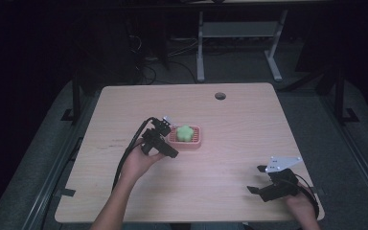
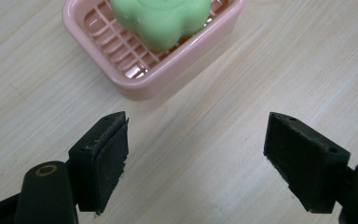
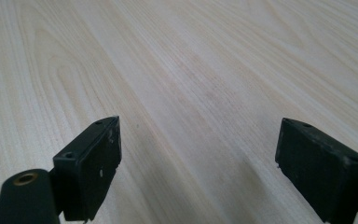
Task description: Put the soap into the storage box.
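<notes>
Hovering my left gripper [image 2: 196,154], jaws spread, just short of the dish [image 2: 135,70] at frame centre, its long axis level; soap [image 2: 161,18] inside. My right gripper [image 3: 198,168], lower right, is spread too.

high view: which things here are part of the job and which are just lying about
Part of the job:
- green soap
- pink soap dish
- left gripper, open beside the dish

Just there:
- right gripper, open over bare table
- cable hole

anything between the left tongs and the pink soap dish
Nothing: in the left gripper view, bare light wooden table separates the open left tongs from the pink slatted soap dish holding the green flower-shaped soap.
</notes>
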